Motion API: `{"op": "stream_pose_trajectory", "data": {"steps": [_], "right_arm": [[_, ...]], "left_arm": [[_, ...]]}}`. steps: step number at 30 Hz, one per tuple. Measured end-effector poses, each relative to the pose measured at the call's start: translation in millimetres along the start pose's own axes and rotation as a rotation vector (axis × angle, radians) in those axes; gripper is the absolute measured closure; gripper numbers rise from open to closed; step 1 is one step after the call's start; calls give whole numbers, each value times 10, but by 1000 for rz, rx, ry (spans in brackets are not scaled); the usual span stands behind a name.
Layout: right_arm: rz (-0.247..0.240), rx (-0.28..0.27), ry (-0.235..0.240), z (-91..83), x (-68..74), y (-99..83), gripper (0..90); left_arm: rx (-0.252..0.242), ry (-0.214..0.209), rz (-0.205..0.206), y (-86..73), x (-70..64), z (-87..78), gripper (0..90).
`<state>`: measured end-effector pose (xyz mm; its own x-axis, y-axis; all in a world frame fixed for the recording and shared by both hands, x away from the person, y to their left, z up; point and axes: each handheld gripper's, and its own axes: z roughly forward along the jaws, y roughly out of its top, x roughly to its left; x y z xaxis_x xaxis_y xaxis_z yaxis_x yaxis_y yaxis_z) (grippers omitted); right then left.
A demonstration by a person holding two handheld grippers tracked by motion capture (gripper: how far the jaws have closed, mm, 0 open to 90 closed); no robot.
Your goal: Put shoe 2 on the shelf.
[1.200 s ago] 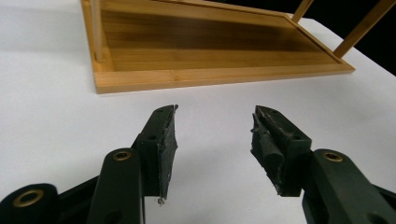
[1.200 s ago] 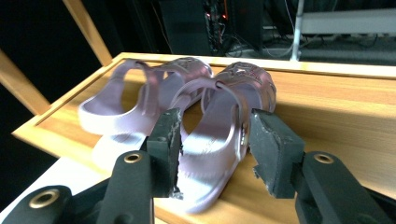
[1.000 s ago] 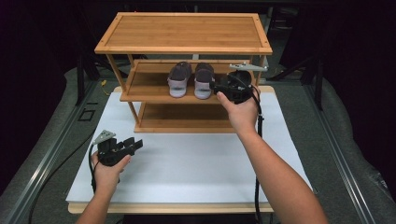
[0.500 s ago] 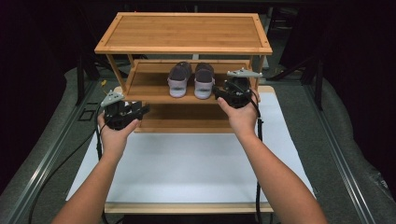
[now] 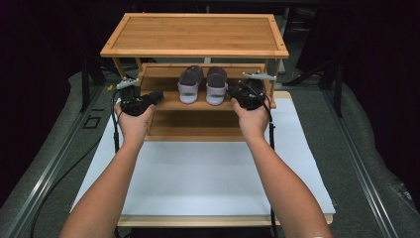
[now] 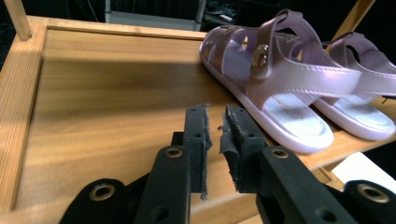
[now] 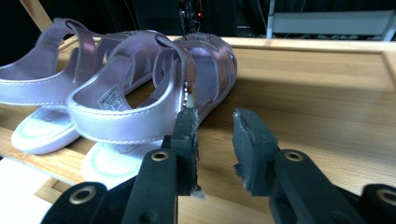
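Two pale lilac plastic strap sandals [image 5: 203,84] sit side by side on the middle shelf of the three-tier bamboo shoe rack [image 5: 195,35], heels toward the person, toes pointing to the back, long axes running front to back. One black hand-held gripper either side. The left gripper [image 6: 214,135] hovers over bare shelf beside the sandals, jaws a narrow slit apart, empty. The right gripper [image 7: 214,126] is wider open, holding nothing, its inner jaw just beside the nearer sandal's heel strap.

We are seeing sandals [image 6: 280,88] in glossy, pearly lilac plastic | shelf [image 6: 107,107] in smooth grained wood | jaw pads showing matt black, frayed rubber | table [image 5: 198,183] looking matt white
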<state>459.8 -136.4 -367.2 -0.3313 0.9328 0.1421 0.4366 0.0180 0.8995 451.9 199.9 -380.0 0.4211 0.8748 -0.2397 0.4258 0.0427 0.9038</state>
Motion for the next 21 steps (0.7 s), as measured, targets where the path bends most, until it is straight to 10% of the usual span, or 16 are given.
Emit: {"op": "stream_pose_trajectory", "data": {"steps": [9,21], "right_arm": [[41,18,2,120,-28,-18,883],[69,36,40,189,-30,-20,893]], "left_arm": [[41,21,14,11,-90,228,896],[86,22,39,81,-309,418,897]]}}
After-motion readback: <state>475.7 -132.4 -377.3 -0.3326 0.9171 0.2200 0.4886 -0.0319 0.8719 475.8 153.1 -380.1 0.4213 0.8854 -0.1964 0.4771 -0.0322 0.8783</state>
